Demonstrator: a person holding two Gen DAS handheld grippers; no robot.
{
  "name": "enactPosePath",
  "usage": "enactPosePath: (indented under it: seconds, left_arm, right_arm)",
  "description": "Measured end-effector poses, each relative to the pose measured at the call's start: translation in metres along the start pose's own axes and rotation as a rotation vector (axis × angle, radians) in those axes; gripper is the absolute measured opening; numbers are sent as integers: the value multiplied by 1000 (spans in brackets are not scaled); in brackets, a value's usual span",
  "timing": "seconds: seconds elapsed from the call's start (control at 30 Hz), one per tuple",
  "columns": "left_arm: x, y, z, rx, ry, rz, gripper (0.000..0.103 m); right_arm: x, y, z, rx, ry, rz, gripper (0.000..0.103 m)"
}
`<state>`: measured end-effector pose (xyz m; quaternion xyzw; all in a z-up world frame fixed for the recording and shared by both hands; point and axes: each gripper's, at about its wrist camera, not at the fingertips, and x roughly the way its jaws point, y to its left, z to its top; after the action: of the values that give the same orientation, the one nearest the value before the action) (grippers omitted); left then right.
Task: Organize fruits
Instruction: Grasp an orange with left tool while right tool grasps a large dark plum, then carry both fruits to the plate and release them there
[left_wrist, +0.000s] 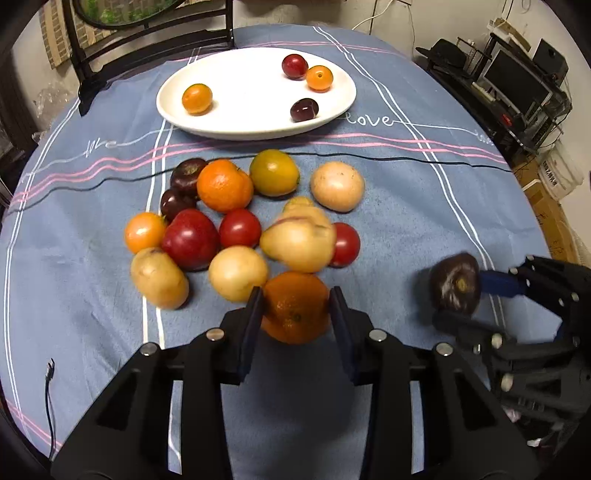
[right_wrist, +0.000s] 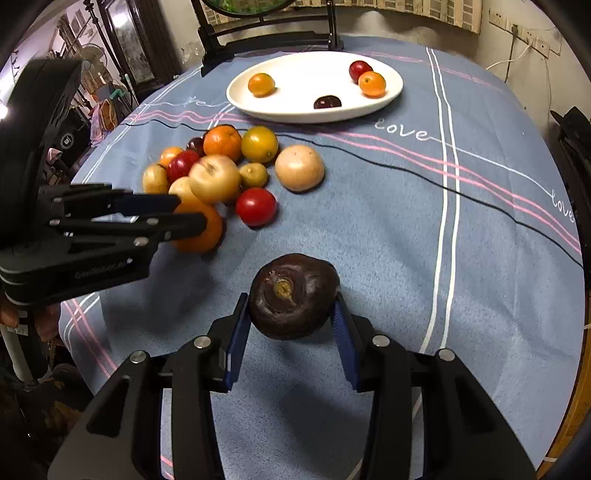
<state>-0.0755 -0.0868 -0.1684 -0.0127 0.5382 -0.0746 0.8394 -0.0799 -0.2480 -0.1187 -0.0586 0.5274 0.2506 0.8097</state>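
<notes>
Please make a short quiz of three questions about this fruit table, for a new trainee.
1. True or false: the white plate holds four fruits.
2. What does the right gripper hold? A) an orange B) a dark purple fruit C) nothing
3. Fill in: the left gripper is closed on an ____.

Key: 1 true; 2 B; 3 orange.

Matt cloth tablecloth (left_wrist: 388, 229); glossy white plate (left_wrist: 255, 125); shiny tomato (right_wrist: 256, 206).
</notes>
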Motion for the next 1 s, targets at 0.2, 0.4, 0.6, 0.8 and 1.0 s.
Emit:
enactPosePath:
  seconds: [0.2,0.4,0.6,0.8,1.0]
  left_arm:
    - [-30,25,-18,-20,-41,-20,25]
    - [-36,41,-28,-15,-32,-22,12]
    - [-45,46,-41,-12,-69,-51,64]
    - [-60,65,-57,0,-86,-35,68]
    - [-44,84,-58,-43,-73,16,68]
  right_arm:
    - [-10,3,9,6,-47,20,44]
    - [-4,9,13,-12,-41,40,44]
    - [4,16,11,-17,-25,55,44]
    - [0,16,10,-3,-37,61,44]
    - [7,18,5,1,-10,68,44]
